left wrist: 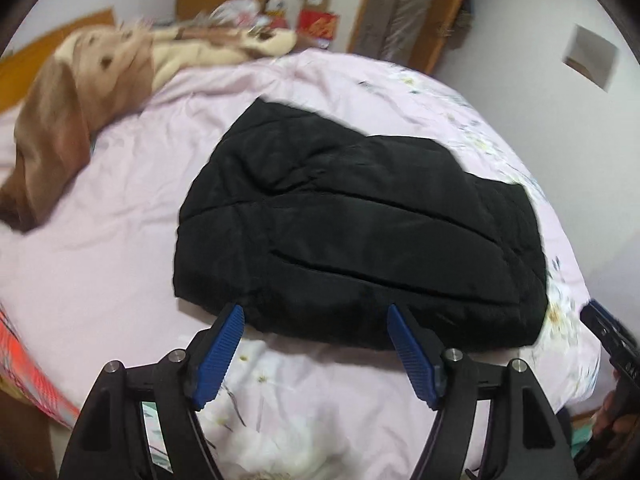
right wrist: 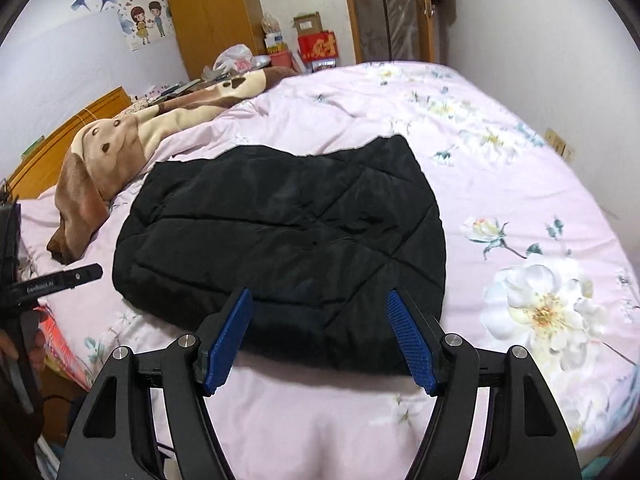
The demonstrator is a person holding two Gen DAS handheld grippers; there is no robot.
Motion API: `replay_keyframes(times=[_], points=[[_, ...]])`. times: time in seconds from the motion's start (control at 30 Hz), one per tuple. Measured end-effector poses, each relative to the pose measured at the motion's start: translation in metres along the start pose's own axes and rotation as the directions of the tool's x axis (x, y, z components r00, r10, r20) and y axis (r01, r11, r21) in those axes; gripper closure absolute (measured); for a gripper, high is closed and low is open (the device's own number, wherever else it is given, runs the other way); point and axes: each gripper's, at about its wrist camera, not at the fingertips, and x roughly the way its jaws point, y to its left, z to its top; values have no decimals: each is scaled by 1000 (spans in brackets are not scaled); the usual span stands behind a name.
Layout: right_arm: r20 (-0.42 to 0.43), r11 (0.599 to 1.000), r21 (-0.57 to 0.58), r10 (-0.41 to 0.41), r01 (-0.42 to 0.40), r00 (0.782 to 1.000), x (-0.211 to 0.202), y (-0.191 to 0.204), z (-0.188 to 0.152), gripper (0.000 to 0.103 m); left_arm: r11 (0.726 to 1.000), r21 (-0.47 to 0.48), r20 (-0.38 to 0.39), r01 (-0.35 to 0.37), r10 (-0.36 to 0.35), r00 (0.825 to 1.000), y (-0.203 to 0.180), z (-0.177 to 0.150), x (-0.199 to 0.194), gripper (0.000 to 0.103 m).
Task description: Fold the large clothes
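**Black quilted jacket lying folded, mid-bed**

Resting on the pink floral bedspread (right wrist: 500,168), black quilted jacket (right wrist: 280,240) looking soft, puffy, slippery. Hovering apart and empty: left gripper (left wrist: 316,316), right gripper (right wrist: 320,304). Probably best pinching near hem corners.

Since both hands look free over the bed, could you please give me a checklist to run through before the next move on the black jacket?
1. Left gripper empty, jaws apart: ok.
2. Right gripper empty, jaws apart: ok.
3. Black quilted jacket folded into a compact bundle, flat on the pink floral duvet: ok.
4. Jacket's near edge within view of both grippers: ok.
5. Brown and cream blanket clear of the jacket: cannot tell; its end lies close to the jacket's far left corner.
6. Sleeves tucked inside the fold: cannot tell, none shows.
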Motion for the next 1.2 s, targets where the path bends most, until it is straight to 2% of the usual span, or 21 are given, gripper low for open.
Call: replay_keyframes(times=[0.03,0.07,0.1,0.17,0.2,0.3,0.37,0.47,0.7,0.83,0.97,1.2], points=[[3,1000,-1,-13,13,1000,-4,4,-4,33,1000,6,3,-16,15,1000,-6,1,-6,20],[9,1000,-4,-27,27,1000,-9,8,-8,33,998,32,13,-51,51,999,-17,-5,-13,11],[8,999,-8,-41,41,999,-9,10,-7,32,996,51,24,-77,76,997,-25,-10,-19,10],[23,997,-13,-75,76,997,-18,14,-13,31,993,86,59,-84,79,995,-38,-19,-30,10],[27,997,-12,-80,80,996,-22,16,-16,31,993,92,61,-79,74,995,-43,-23,-35,10],[30,996,0,-85,85,996,-32,21,-24,31,986,113,78,-124,116,990,-59,-35,-44,10],[33,996,-7,-90,90,995,-35,24,-27,31,984,125,95,-123,112,989,-69,-43,-51,10],[30,993,-17,-116,116,993,-39,28,-33,31,985,115,108,-132,120,987,-77,-50,-56,10],[33,992,-11,-123,124,992,-46,29,-44,31,988,82,133,-128,116,984,-82,-61,-66,10],[36,993,-18,-115,116,993,-49,31,-48,31,985,110,132,-134,120,984,-90,-67,-68,10],[37,993,-25,-114,115,993,-50,33,-50,31,988,104,138,-115,101,985,-93,-70,-69,10],[41,993,-26,-111,112,993,-52,35,-52,31,987,97,133,-126,113,985,-95,-74,-70,10]])
